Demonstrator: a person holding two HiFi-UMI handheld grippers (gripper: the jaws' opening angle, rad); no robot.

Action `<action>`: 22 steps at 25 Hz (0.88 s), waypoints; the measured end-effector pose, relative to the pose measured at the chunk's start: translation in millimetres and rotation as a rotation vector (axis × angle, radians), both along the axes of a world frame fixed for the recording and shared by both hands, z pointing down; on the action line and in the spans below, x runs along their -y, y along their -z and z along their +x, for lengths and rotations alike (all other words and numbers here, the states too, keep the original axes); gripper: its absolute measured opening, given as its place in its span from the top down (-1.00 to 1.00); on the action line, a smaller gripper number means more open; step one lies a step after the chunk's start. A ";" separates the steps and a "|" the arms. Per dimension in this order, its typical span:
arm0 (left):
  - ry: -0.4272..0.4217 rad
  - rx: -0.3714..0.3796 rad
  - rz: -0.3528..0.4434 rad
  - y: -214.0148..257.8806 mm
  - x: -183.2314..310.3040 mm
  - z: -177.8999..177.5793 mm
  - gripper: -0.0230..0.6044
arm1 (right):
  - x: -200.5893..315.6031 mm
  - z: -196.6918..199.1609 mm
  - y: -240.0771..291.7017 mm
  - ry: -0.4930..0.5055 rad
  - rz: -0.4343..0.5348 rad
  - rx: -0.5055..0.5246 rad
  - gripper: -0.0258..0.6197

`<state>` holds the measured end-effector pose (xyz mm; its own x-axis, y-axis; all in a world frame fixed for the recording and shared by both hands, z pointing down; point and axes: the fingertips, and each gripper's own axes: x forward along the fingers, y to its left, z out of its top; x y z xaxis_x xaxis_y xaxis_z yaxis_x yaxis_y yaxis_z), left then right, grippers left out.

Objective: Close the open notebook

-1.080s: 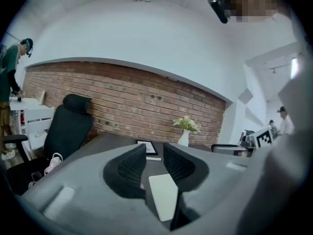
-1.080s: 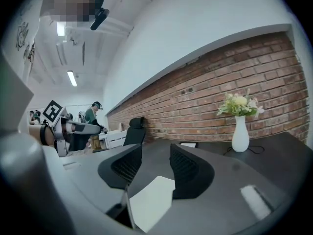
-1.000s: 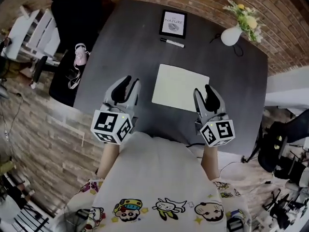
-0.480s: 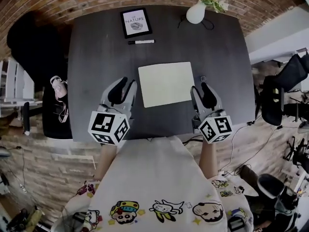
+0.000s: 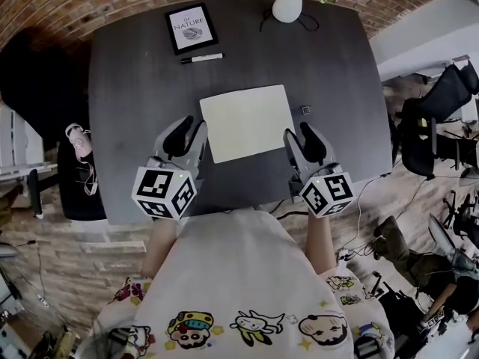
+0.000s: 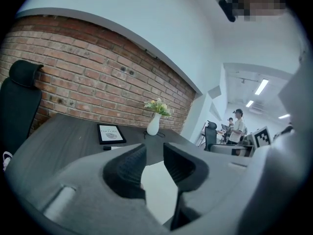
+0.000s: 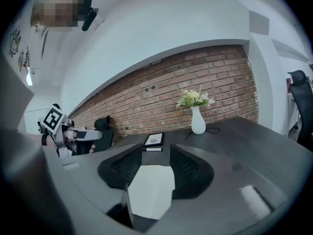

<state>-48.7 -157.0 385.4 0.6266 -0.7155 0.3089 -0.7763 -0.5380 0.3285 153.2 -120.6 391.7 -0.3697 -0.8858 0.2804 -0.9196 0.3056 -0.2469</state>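
Observation:
The notebook lies flat in the middle of the dark table, showing one pale blank face. My left gripper hovers just off its left near corner, jaws open and empty. My right gripper is at the notebook's right near corner, also open with nothing held. In the left gripper view the pale page shows through the gap of the left gripper. The right gripper view shows the page beyond the right gripper, with the left gripper off at the left.
At the far side of the table lie a framed card or book, a marker and a white vase with flowers. A small dark object sits right of the notebook. Office chairs stand to the right. A person stands far off.
The head view has swung, so the table sits squarer in frame. Both grippers have drawn closer to the notebook's near corners. The notebook has not moved on the table.

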 end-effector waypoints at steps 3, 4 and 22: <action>-0.003 -0.003 -0.043 -15.7 -5.9 3.4 0.60 | -5.5 -1.2 -11.1 0.001 -0.032 0.032 0.37; -0.005 0.001 -0.062 -23.7 -6.5 5.1 0.60 | -6.2 -0.6 -16.8 -0.002 -0.047 0.047 0.37; 0.076 0.001 -0.483 -188.9 -14.5 8.9 0.60 | -19.5 3.6 -141.1 -0.151 -0.344 0.441 0.38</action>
<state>-39.8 -142.5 574.3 0.5778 -0.5338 0.6174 -0.8077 -0.2657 0.5262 156.8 -101.1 532.8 -0.3934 -0.8229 0.4099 -0.7347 0.0134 -0.6783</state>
